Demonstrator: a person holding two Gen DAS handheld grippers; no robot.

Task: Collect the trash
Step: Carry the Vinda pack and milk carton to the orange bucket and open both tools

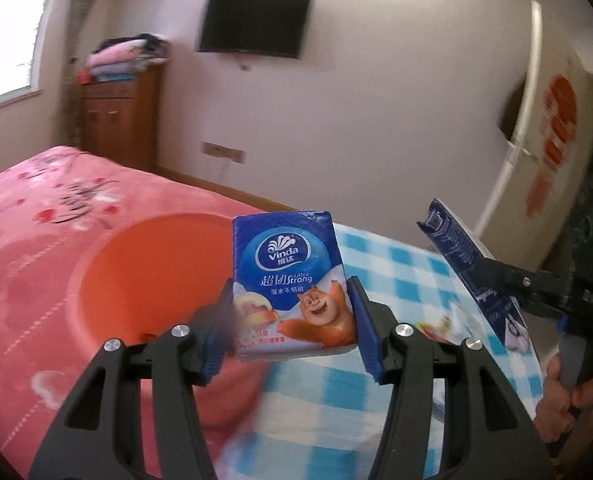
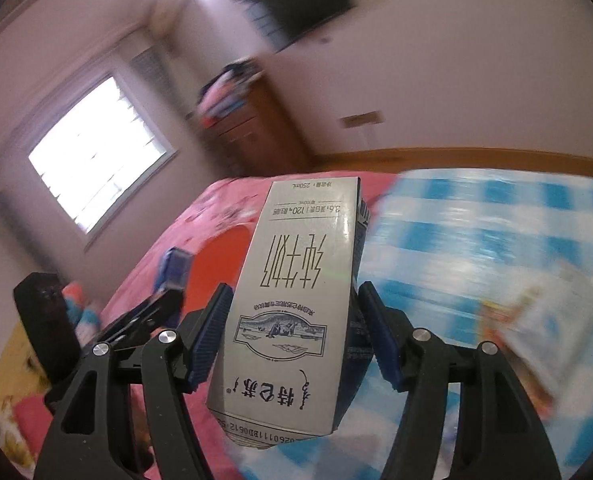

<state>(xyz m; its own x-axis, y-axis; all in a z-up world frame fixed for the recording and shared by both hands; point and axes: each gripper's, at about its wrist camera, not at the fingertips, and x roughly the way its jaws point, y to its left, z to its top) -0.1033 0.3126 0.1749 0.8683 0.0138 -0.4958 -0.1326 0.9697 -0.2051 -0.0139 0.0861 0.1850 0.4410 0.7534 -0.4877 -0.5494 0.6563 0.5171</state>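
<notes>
My left gripper (image 1: 290,292) is shut on a blue Vinda tissue pack (image 1: 292,264), held upright above the rim of an orange-red basin (image 1: 136,280) that sits on the pink bed. To the right, my right gripper (image 1: 496,276) carries a dark blue milk carton (image 1: 456,248). In the right wrist view, my right gripper (image 2: 296,292) is shut on that carton's grey-white face (image 2: 292,300), printed upside down. The left gripper (image 2: 164,300) with the blue pack (image 2: 172,268) shows at the left, in front of the basin (image 2: 224,252).
A blue-and-white checked cloth (image 1: 396,280) (image 2: 476,240) covers the surface on the right, with a blurred colourful wrapper (image 2: 536,320) on it. A person's hand (image 1: 560,396) grips the right handle. A wooden cabinet (image 1: 116,120) with folded clothes stands behind the bed.
</notes>
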